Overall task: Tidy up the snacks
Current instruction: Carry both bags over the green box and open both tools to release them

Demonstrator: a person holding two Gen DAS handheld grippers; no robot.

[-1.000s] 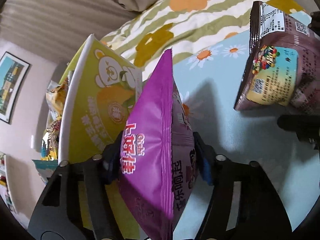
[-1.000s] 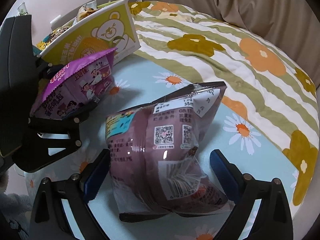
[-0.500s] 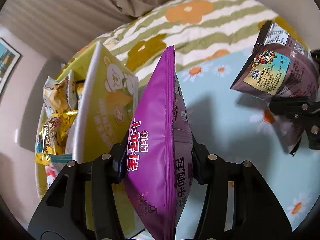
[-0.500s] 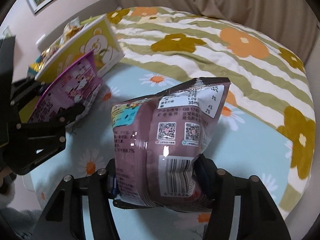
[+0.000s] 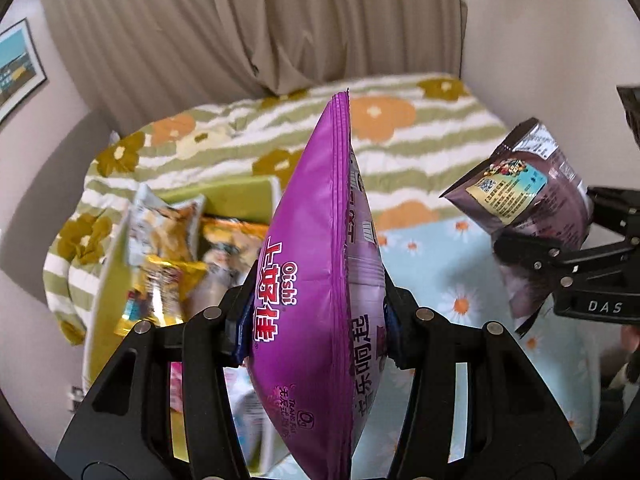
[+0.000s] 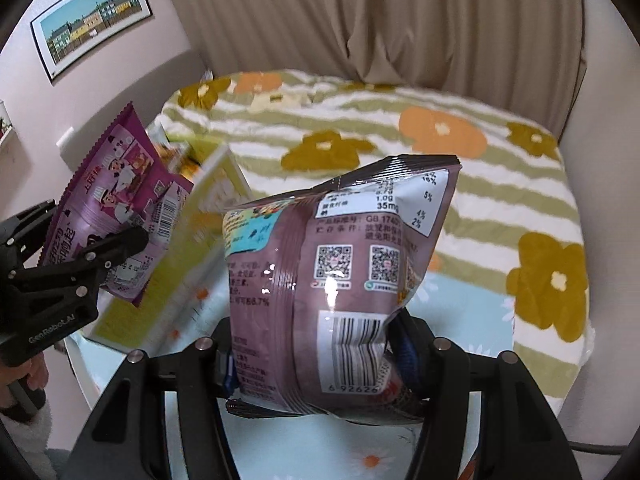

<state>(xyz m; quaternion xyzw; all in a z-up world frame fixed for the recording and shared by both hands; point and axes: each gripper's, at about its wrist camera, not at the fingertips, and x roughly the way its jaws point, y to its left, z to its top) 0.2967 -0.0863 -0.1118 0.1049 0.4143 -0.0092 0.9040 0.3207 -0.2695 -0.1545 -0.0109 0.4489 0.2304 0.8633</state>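
Observation:
My left gripper (image 5: 316,330) is shut on a purple Oishi snack bag (image 5: 316,280), held edge-on and lifted above the bed. In the right wrist view the same purple bag (image 6: 116,204) hangs at the left in the left gripper (image 6: 106,256). My right gripper (image 6: 316,364) is shut on a brown snack bag (image 6: 344,276) with barcode and QR codes facing the camera. That brown bag (image 5: 528,196) shows at the right of the left wrist view, also off the bed. A yellow-green cardboard box (image 5: 240,196) below holds several snack packets (image 5: 168,256).
The box (image 6: 208,216) stands on a light blue daisy sheet (image 5: 440,276) beside a green-striped floral blanket (image 6: 360,128). Beige curtains (image 6: 380,20) hang behind. A framed picture (image 6: 92,20) is on the pink wall at left. A hand (image 6: 28,372) holds the left gripper's handle.
Both grippers rose with their bags well above the bed and tipped forward. The right gripper closed from wide open onto the brown bag. The box's inside has come into view below.

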